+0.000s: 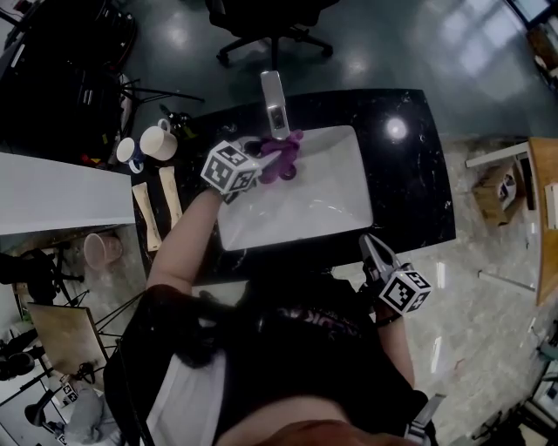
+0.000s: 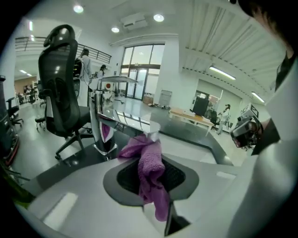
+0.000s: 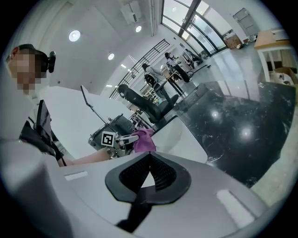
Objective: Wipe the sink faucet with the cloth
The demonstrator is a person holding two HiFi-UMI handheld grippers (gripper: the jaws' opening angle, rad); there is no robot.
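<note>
A chrome faucet [image 1: 275, 104] stands at the far rim of the white sink [image 1: 331, 187]. My left gripper [image 1: 264, 162] is shut on a purple cloth [image 1: 282, 157], which hangs just below the faucet's spout, over the basin's back left corner. In the left gripper view the cloth [image 2: 150, 169] droops from the jaws, with the faucet [image 2: 103, 124] close ahead on the left. My right gripper [image 1: 373, 248] is shut with nothing in it, low over the counter's front edge at the right. From the right gripper view [image 3: 149, 173] the cloth [image 3: 144, 140] shows across the sink.
The sink sits in a black stone counter [image 1: 418, 174]. Two mugs [image 1: 155, 139] and two wooden pieces [image 1: 170, 197] lie left of the basin. An office chair [image 1: 261, 26] stands beyond the counter. A pink cup [image 1: 100, 249] sits lower left.
</note>
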